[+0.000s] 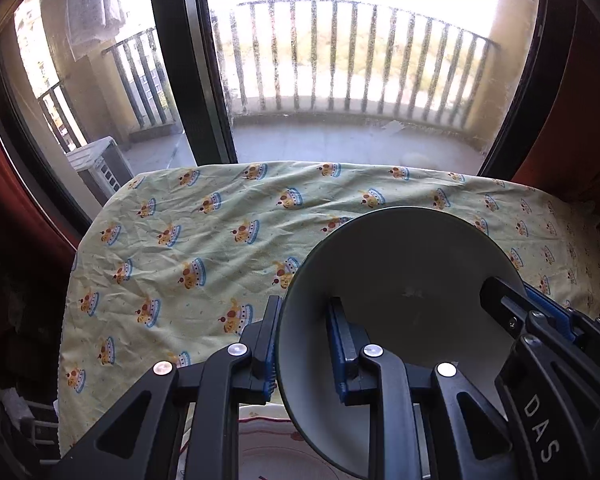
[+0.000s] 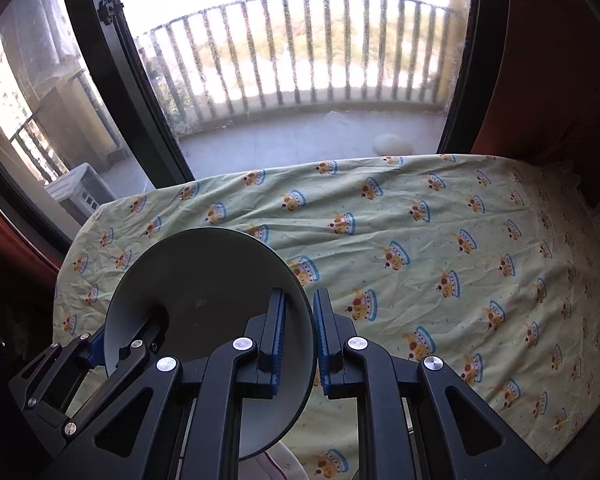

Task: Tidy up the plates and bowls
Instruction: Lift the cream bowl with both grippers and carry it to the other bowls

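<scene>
Here both grippers' fingers pinch opposite rim walls of one bowl (image 1: 400,280), sharing its weight. A plate (image 1: 260,452) lies beneath the left gripper (image 1: 304,344); the right gripper (image 2: 298,336) mirrors it.

Tilted grey-green bowl (image 1: 400,272), seemingly aloft

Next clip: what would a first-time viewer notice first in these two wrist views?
A grey bowl fills the foreground, held above the table with the left gripper and right gripper each pinching its rim from opposite sides. Beneath lies a yellow-green tablecloth printed with crowns. Behind it, a bright window shows a balcony railing.
</scene>
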The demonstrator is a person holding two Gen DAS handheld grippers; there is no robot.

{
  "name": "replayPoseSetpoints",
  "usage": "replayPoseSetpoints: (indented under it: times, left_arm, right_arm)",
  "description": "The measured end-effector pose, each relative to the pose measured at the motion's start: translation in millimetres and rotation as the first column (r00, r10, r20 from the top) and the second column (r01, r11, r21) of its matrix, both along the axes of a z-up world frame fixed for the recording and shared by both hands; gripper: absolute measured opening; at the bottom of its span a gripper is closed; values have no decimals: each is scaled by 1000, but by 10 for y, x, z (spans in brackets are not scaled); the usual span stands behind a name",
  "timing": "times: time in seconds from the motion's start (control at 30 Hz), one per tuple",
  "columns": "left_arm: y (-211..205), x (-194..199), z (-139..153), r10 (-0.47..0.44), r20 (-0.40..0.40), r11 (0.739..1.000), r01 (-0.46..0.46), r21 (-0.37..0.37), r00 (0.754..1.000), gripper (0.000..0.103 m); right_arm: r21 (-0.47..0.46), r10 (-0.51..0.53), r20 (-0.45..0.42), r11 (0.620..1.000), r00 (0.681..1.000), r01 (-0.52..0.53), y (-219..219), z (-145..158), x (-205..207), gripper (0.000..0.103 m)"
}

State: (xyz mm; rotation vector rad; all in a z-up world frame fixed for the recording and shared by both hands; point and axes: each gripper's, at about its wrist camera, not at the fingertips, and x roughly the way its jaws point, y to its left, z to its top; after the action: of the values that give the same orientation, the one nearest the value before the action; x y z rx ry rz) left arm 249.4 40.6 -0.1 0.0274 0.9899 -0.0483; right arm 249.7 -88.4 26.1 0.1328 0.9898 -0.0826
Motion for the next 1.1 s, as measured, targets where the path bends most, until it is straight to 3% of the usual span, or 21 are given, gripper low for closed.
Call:
replayPoseSetpoints:
  times: [0.5,1.1]
  left_arm:
    - [-633,-499,-43,12,-12,1000,-12,5,1000,20]
    - [-1050,-1109,-57,42,-5,999,-42,7,999,20]
  right_arm:
    - [11,12,-5,1000,1000,-12,-692,-25,-486,17]
    - [23,52,4,998,999,-52,-1185,-4,-1062,17]
